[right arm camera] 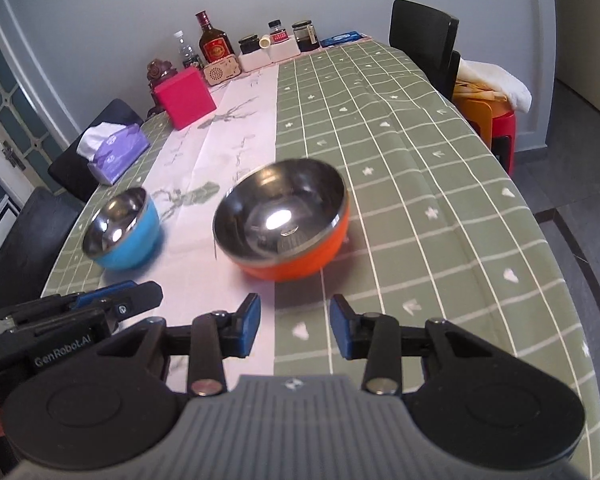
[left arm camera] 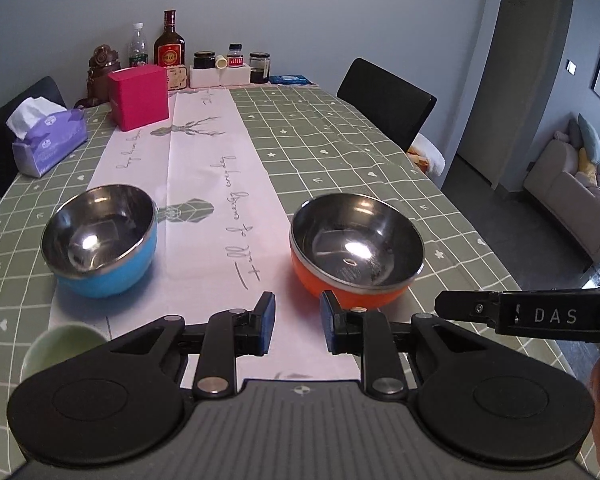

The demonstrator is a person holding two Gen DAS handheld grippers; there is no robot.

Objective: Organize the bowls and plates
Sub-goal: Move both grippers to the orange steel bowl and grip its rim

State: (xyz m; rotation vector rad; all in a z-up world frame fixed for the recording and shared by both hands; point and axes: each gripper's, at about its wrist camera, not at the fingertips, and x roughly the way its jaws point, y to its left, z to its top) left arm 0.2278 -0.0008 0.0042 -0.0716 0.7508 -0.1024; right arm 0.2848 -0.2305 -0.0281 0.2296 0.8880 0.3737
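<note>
Nearest the camera, the left gripper (left arm camera: 298,326) hung above the table (left arm camera: 340,140) with its blue pads parted and nothing between them. The right gripper (right arm camera: 294,330) was likewise released and empty, jaws a little wider. A pale green cup (left arm camera: 66,346) peeked out at the left gripper's lower left. Just beyond stood two steel-lined bowls, upright and apart — the orange bowl (left arm camera: 356,248) half on the pink runner (left arm camera: 204,184), the blue bowl (left arm camera: 100,240) at its left edge. Farther back sat a tissue pack (left arm camera: 48,140), a red box (left arm camera: 139,97) and, by the wall, bottles (left arm camera: 170,42).
</note>
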